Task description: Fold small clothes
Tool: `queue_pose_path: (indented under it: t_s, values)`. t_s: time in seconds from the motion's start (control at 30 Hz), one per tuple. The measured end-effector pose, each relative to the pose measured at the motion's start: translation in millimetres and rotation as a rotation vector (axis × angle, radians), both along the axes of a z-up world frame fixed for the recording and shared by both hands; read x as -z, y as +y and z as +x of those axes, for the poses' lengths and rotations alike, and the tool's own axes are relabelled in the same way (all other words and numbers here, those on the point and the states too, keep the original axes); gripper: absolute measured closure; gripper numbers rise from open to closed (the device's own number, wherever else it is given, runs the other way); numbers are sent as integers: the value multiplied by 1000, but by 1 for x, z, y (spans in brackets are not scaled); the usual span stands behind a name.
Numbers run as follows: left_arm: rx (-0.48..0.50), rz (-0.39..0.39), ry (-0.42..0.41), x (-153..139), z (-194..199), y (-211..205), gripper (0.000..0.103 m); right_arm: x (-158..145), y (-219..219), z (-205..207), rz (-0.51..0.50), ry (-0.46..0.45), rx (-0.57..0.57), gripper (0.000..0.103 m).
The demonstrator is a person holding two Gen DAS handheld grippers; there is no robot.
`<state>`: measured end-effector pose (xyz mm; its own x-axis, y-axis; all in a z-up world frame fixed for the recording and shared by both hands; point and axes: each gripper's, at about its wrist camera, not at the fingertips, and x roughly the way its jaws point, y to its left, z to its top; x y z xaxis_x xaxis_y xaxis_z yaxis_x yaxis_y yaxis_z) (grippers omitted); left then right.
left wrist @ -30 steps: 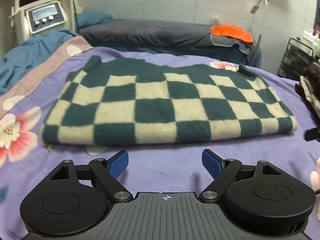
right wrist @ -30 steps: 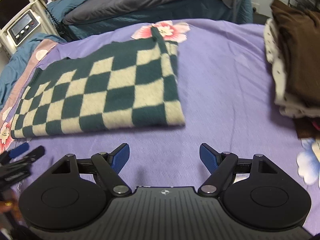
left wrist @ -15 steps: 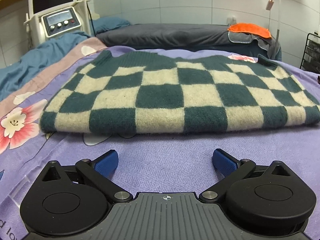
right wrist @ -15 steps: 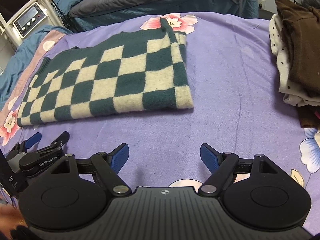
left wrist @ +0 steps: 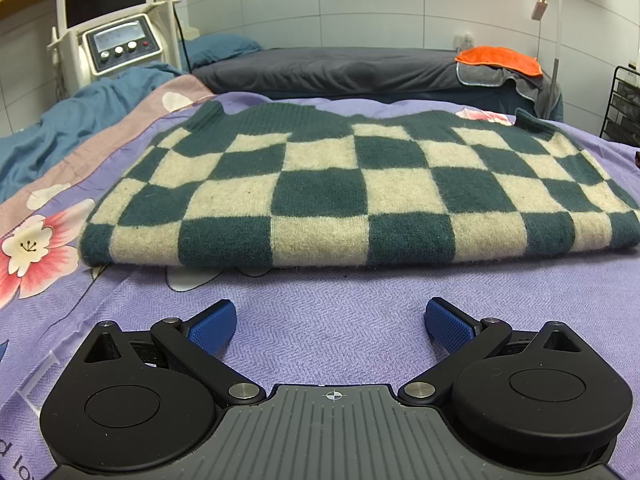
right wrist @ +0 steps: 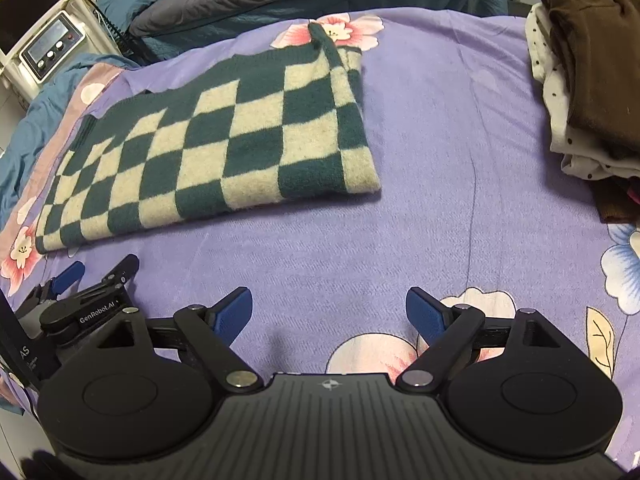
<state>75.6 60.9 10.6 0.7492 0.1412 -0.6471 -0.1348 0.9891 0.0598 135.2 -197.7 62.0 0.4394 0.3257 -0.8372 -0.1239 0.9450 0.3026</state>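
Note:
A dark green and cream checkered sweater point(left wrist: 352, 188) lies folded flat on the purple flowered bedspread point(left wrist: 340, 308); in the right wrist view the sweater point(right wrist: 224, 144) sits left of centre. My left gripper point(left wrist: 330, 326) is open, low over the bedspread just in front of the sweater's near fold, nothing between its blue pads. My right gripper point(right wrist: 328, 312) hovers over bare bedspread point(right wrist: 440, 200) nearer than the sweater's right corner; its jaws are opening with nothing between them. The left gripper point(right wrist: 96, 276) also shows at the lower left of the right wrist view.
A stack of folded clothes point(right wrist: 588, 92), brown on top, lies at the right edge of the bed. A white machine with a screen point(left wrist: 116, 36) stands at the far left, a dark bed point(left wrist: 340, 68) with an orange towel point(left wrist: 500, 58) behind, a black wire rack point(left wrist: 624, 108) at far right.
The left gripper has come closer and lower toward the sweater's near edge and its jaws have widened. The right gripper's view has pulled back slightly and its jaws have spread a little.

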Motion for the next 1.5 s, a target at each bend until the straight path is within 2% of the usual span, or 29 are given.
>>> queue_pose_path:
  t_s: [0.23,0.5,0.87,0.93,1.0,1.07,1.13,1.23,1.3,1.37,1.5]
  values:
    - [0,0,0,0,0,0,0,1,-5,2,1,17,15,16]
    - [0,0,0,0,0,-1,0,0,-28,12,6,40,100,16]
    - [2,6,0,0,0,-1,0,-6,-48,22,-16,26,96,14]
    - [6,23,18,-3,3,-4,0,-6,-50,27,-13,24,77,13]
    - [16,96,98,-14,11,-14,0,-6,-55,34,-7,17,59,13]
    - [69,232,144,-31,17,-38,0,-8,-61,42,-3,5,51,13]
    - [167,361,105,-48,14,-68,0,-9,-69,49,6,0,53,13]
    - [368,497,28,-61,13,-113,0,-9,-82,58,17,-4,65,13]
    - [493,539,14,-60,20,-139,0,-10,-88,62,20,-9,57,13]
    - [597,535,37,-55,32,-160,0,-11,-93,65,21,-12,43,13]
    - [743,586,80,-35,52,-192,0,-14,-106,68,28,-21,41,13]
